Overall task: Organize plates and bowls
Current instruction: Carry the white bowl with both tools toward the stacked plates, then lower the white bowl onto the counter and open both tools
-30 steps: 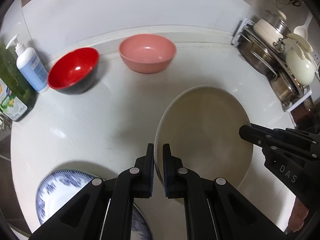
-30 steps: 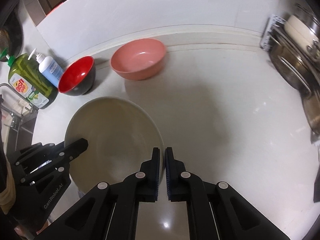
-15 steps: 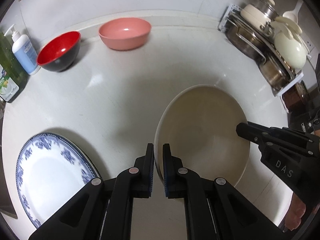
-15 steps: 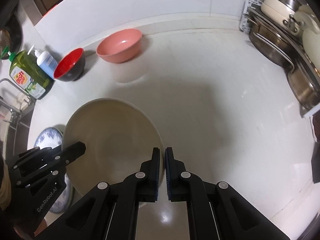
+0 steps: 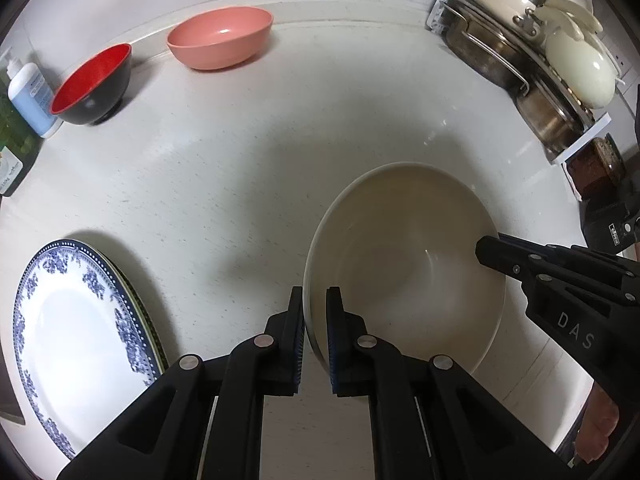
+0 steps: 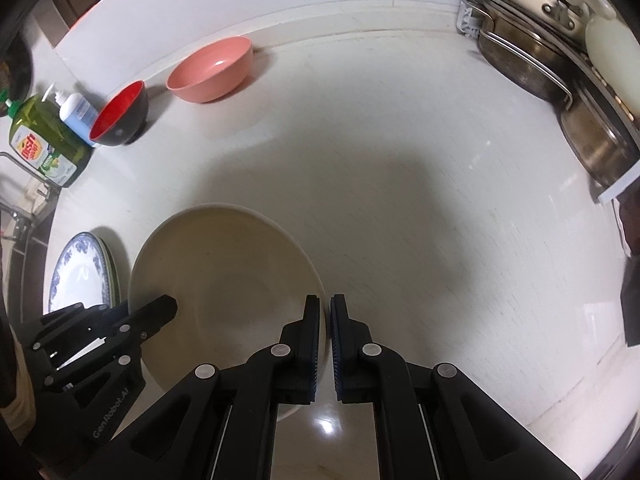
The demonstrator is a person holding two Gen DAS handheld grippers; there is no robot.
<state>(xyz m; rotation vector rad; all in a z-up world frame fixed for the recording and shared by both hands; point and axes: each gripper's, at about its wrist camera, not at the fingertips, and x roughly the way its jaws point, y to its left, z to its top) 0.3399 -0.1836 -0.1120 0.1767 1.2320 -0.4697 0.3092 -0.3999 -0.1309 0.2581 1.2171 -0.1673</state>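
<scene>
Black plastic, left tongs (image 5: 315, 334): pinched narrow on the near-left rim of the cream bowl (image 5: 404, 264), one finger inside the wall and one outside.
Right tongs (image 6: 325, 342): same deal on the opposite rim of that bowl, fingers squeezed close with the rim between them. You can see them poking in from the right in the left wrist view (image 5: 494, 250).
Cream bowl: big, plain and empty inside, held between both tongs. Can't tell whether its base touches the surface or sits a bit above it; there's a soft shadow underneath.
Surface (image 5: 248, 168): white speckled counter, a bit glossy, with a glare spot near the right tongs.
Blue-patterned plate (image 5: 76, 332): lies flat to the left of the bowl, near but not touching it. It seems to sit on top of another plate, since a darker edge peeks out on its right side.
Pink bowl (image 5: 220, 42): upright at the back by the wall, well apart from the cream one.
Red-and-black bowl (image 5: 94, 84): just left of the pink bowl, red inside, black outside.
Soap bottles (image 6: 48, 136): a green dish soap and a white pump bottle, just beside the red bowl at far left.
Pot rack (image 5: 532, 68): back right corner, stacked with steel pans and a cream lid.
</scene>
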